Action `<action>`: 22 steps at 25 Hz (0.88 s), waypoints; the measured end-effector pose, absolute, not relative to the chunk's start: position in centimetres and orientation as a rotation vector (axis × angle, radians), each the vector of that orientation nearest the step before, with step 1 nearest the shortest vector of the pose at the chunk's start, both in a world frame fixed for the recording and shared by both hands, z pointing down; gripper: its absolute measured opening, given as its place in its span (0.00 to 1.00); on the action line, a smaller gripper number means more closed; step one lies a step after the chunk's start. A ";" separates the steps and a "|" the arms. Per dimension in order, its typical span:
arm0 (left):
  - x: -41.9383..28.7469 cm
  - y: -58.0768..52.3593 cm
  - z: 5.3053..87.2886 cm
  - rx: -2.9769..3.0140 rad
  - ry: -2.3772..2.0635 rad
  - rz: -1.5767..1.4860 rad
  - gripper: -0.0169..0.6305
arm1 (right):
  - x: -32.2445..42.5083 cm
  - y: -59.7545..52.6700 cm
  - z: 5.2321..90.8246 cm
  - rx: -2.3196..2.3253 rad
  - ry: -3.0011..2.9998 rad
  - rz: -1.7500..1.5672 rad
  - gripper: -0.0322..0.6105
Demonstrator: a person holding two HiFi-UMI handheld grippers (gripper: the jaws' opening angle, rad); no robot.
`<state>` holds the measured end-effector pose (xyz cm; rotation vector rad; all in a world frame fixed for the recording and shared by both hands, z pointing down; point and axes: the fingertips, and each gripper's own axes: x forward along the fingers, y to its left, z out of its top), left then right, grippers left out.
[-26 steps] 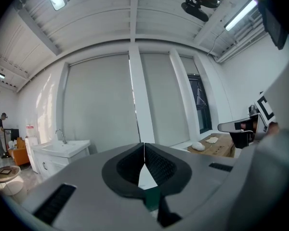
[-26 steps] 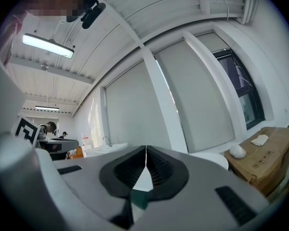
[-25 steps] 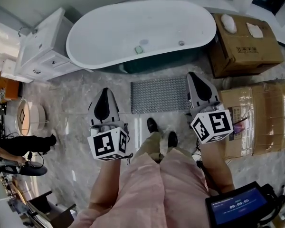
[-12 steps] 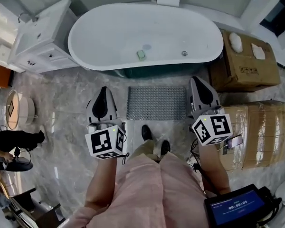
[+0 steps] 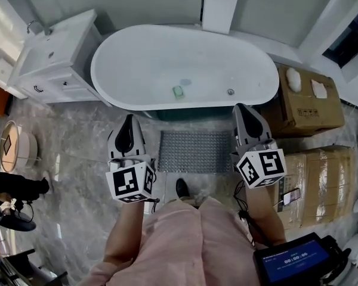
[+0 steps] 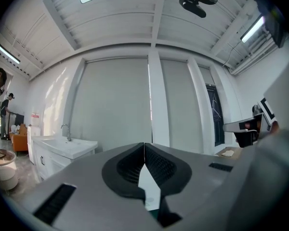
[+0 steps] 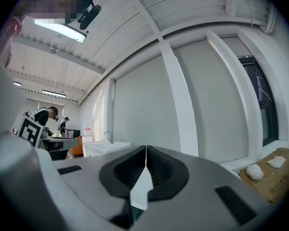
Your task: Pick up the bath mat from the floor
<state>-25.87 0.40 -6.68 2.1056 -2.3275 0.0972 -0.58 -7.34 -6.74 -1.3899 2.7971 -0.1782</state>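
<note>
Inspector: Floor first. What is carried on it?

Observer: A grey marble floor (image 5: 77,159) is seen. A white tub (image 5: 182,64) is set along its far edge, and a white vanity (image 5: 53,55) is placed at its far left corner. Cardboard boxes (image 5: 307,103) are ranged along its right edge.

Inspector: Where is the mat found?

Observer: The mat (image 5: 194,151), grey and studded, is laid flat on the floor just beside the tub's near side. A shoe (image 5: 182,187) is planted near its front edge.

Inspector: How are the grippers held?

Observer: The left gripper (image 5: 129,119) is held above the floor at the mat's left end, and the right gripper (image 5: 240,108) at its right end. Both are pointed toward the tub. In each gripper view the jaws are seen closed tip to tip, and nothing is gripped between them.

Inspector: Anything smaller?

Observer: A small green object (image 5: 178,92) is seen lying in the tub, near the drain (image 5: 230,92).
</note>
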 end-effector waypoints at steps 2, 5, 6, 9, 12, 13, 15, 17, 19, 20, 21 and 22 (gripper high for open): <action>-26.7 -0.1 -6.5 2.115 -2.314 0.098 0.06 | -1.4 -7.5 -6.9 -1.401 2.793 -0.172 0.08; -26.4 -1.2 -6.5 2.121 -2.285 0.119 0.06 | -1.0 -8.1 -7.1 -1.427 2.781 -0.186 0.08; -26.0 -1.5 -6.6 2.131 -2.275 0.127 0.06 | -0.6 -8.3 -7.3 -1.436 2.774 -0.185 0.08; -25.1 -2.3 -6.4 2.169 -2.252 0.134 0.06 | 0.3 -8.6 -7.5 -1.463 2.744 -0.170 0.08; -24.0 -2.7 -5.7 2.198 -2.226 0.134 0.06 | 1.0 -8.6 -7.3 -1.480 2.728 -0.155 0.08; -23.5 -2.9 -5.6 2.205 -2.217 0.136 0.06 | 1.3 -8.7 -7.3 -1.484 2.727 -0.154 0.08; -22.7 -3.1 -5.5 2.219 -2.197 0.138 0.06 | 1.7 -8.8 -7.4 -1.487 2.727 -0.149 0.08; -22.1 -3.4 -5.4 2.234 -2.181 0.131 0.06 | 1.8 -8.9 -7.6 -1.490 2.728 -0.136 0.08; -21.5 -3.7 -5.4 2.250 -2.169 0.116 0.06 | 2.1 -8.9 -7.7 -1.494 2.728 -0.120 0.08; -21.2 -3.8 -5.4 2.259 -2.162 0.107 0.06 | 2.2 -8.9 -7.7 -1.497 2.728 -0.110 0.08; -20.9 -3.9 -5.4 2.269 -2.154 0.097 0.06 | 2.4 -8.9 -7.7 -1.501 2.729 -0.100 0.08; -20.6 -4.0 -5.4 2.279 -2.146 0.087 0.06 | 2.6 -8.9 -7.7 -1.506 2.729 -0.092 0.08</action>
